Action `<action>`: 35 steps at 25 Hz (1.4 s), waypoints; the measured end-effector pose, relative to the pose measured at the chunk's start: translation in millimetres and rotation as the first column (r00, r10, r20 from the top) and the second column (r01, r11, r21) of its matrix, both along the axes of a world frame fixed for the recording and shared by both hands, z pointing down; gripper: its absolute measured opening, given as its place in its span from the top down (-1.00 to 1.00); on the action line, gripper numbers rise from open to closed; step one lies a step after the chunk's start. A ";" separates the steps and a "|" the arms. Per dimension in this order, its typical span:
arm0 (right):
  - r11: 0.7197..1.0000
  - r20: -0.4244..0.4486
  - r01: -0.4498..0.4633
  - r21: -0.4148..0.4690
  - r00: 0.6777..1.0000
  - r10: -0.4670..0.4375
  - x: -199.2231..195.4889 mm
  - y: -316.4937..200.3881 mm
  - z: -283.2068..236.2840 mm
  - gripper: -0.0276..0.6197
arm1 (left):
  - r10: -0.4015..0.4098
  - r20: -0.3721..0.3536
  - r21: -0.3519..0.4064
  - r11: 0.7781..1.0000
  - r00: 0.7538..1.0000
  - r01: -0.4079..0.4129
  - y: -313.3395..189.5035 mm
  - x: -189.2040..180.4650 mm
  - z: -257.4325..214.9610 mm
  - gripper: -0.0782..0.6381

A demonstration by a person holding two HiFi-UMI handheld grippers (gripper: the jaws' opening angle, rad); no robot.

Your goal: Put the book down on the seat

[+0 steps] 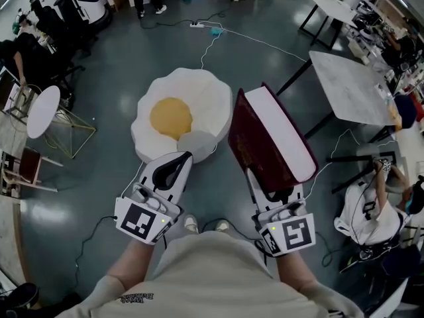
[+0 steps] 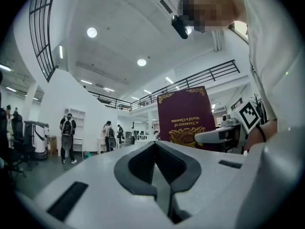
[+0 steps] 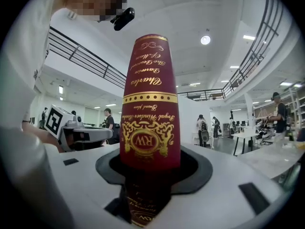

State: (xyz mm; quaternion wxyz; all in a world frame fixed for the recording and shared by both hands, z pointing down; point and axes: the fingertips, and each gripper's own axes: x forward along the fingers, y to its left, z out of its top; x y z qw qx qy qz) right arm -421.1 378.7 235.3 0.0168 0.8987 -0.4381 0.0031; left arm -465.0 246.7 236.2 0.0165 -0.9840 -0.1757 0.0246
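Nearest the person, the left gripper [image 1: 180, 159] is empty, its jaws pressed together. Beside it, the right gripper [image 1: 267, 185] pinches the near end of a thick maroon hardback book with gold lettering [image 1: 260, 141], held in the air. The book looks stiff and probably heavy. A hold across both closed covers suits it, though the smooth cover may slip. Further off, left of the book, a white fried-egg-shaped cushion seat [image 1: 207, 91] lies on the floor.

Open floor [image 1: 112, 78] around seat [image 1: 182, 114], table [image 1: 351, 88] rightward
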 end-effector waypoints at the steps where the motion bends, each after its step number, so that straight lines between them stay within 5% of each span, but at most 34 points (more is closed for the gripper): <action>1: 1.000 0.000 -0.004 0.001 1.000 0.004 1.8 2.9 0.6 0.27 | 0.001 0.003 0.002 1.000 1.000 -0.001 2.0 1.9 2.1 0.77; 18: 0.999 -0.015 -0.036 -0.004 0.999 0.036 34.1 65.3 6.6 0.27 | -0.026 0.033 0.009 1.000 0.999 0.026 58.4 23.6 15.4 0.77; 35: 0.990 -0.060 -0.137 -0.032 0.989 0.135 62.8 127.6 23.2 0.27 | 0.069 0.005 -0.009 0.998 0.998 -0.069 113.5 61.6 30.4 0.77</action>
